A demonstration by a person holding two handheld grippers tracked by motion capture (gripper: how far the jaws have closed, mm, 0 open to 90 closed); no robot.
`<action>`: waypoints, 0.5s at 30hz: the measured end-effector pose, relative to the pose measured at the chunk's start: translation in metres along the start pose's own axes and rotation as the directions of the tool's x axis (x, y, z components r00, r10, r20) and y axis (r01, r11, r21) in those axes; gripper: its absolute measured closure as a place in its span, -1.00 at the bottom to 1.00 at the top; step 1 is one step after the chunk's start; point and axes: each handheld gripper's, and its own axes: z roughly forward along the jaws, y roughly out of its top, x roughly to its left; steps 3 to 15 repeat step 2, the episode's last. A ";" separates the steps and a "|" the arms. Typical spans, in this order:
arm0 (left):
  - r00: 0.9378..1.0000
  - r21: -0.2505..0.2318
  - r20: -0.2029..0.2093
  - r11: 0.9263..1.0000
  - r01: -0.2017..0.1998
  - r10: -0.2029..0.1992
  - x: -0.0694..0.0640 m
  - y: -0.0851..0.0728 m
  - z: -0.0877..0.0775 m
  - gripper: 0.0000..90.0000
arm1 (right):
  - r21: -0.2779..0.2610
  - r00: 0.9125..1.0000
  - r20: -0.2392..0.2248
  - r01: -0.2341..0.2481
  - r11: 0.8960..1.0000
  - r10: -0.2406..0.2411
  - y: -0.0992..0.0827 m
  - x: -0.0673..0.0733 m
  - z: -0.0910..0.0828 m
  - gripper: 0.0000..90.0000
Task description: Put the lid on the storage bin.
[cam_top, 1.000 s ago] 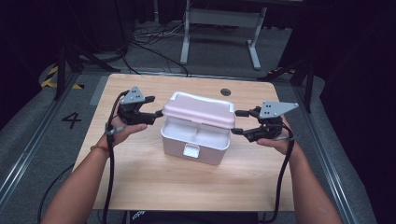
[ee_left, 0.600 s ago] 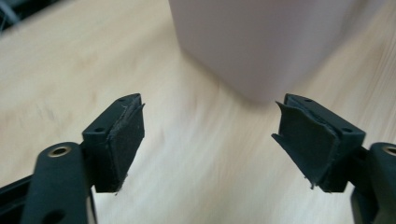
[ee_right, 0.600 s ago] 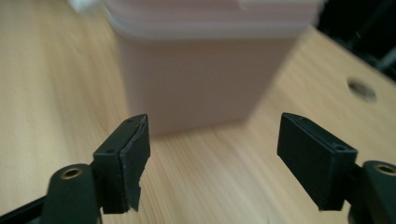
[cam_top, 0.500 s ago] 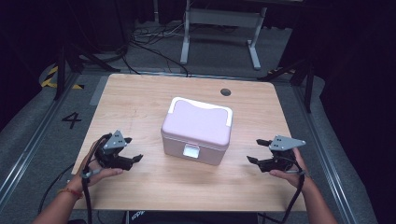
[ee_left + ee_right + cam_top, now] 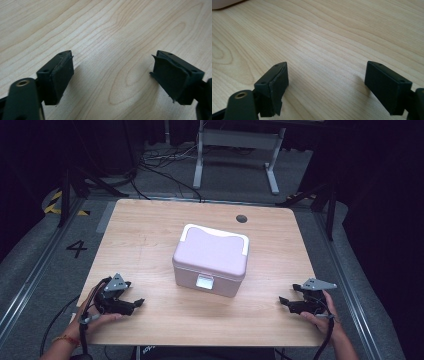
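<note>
The left gripper (image 5: pixel 137 303) rests low near the front left corner of the table (image 5: pixel 150 227), its jaws standing apart with nothing but bare wood between them; they have just been opening further; in the left gripper view the two black pads (image 5: pixel 61 75) frame only wood grain. The person's left hand (image 5: pixel 97 312) grips its body from behind, and a black cable (image 5: pixel 82 340) trails from it off the front edge. The right gripper (image 5: pixel 284 302) sits near the front right corner, its jaws likewise spread wide and empty, having just been opening too; in the right gripper view its pads (image 5: pixel 278 80) hang just over the tabletop, and a sliver of pink shows at the upper left corner of that view. The right hand (image 5: pixel 325 312) holds it close to the right edge; a grey three-cornered plate (image 5: pixel 316 284) tops it.

Between the two, well apart from each, the pink lidded box (image 5: pixel 211 260) stands at the middle of the table, lid down, its white latch (image 5: pixel 203 281) facing the front edge and a white band along the lid's rear rim; a small dark round hole (image 5: pixel 241 218) lies near the back edge, behind the box.
</note>
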 end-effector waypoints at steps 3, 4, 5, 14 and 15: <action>1.000 0.001 0.002 1.000 0.004 -0.004 0.000 0.000 0.000 -0.65 | 0.006 1.000 0.001 -0.012 1.000 0.012 0.000 -0.001 0.001 -0.61; 1.000 0.001 0.002 1.000 0.004 -0.004 0.000 0.000 0.000 -0.65 | 0.006 1.000 0.001 -0.012 1.000 0.012 0.000 -0.001 0.001 -0.61; 1.000 0.001 0.002 1.000 0.004 -0.004 0.000 0.000 0.000 -0.65 | 0.006 1.000 0.001 -0.012 1.000 0.012 0.000 -0.001 0.001 -0.61; 1.000 0.001 0.002 1.000 0.004 -0.004 0.000 0.000 0.000 -0.65 | 0.006 1.000 0.001 -0.012 1.000 0.012 0.000 -0.001 0.001 -0.61; 1.000 0.001 0.002 1.000 0.004 -0.004 0.000 0.000 0.000 -0.65 | 0.006 1.000 0.001 -0.012 1.000 0.012 0.000 -0.001 0.001 -0.61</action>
